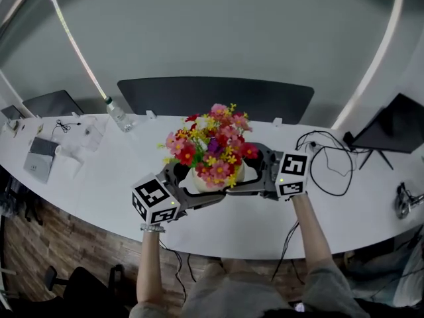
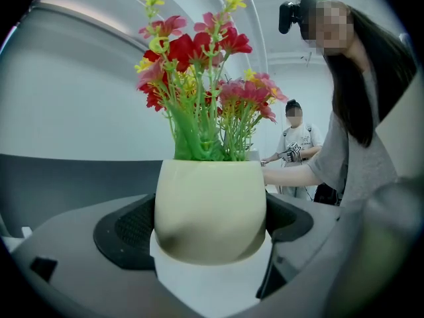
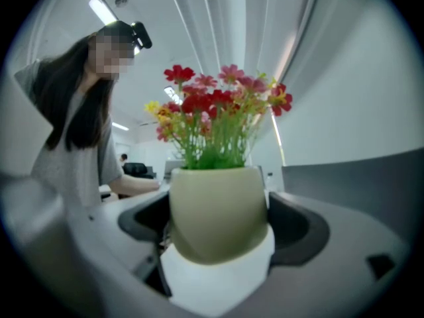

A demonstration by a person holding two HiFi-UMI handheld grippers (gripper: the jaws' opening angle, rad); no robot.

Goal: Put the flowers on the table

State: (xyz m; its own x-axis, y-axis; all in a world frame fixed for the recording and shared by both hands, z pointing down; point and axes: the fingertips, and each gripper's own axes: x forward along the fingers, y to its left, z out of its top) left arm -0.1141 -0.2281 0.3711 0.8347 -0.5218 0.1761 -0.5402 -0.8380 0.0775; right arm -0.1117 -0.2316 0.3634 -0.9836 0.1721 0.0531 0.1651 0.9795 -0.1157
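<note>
A cream flower pot (image 1: 199, 178) holds a bunch of red, pink and yellow flowers (image 1: 212, 148) and sits over the white table (image 1: 106, 191), near its front edge. My left gripper (image 1: 191, 185) clasps the pot from the left and my right gripper (image 1: 255, 171) from the right. In the left gripper view the flower pot (image 2: 211, 211) fills the space between the dark pads (image 2: 126, 230), with white table beneath it. The right gripper view shows the same flower pot (image 3: 220, 211) pressed between its pads (image 3: 298, 227). I cannot tell whether the pot's base touches the table.
A water bottle (image 1: 119, 116) stands at the back left, beside a grey notebook (image 1: 41, 158) and small items. Black cables (image 1: 331, 161) and a dark laptop (image 1: 391, 128) lie to the right. A dark panel (image 1: 215, 97) stands behind the table. Another person (image 2: 295, 144) stands in the distance.
</note>
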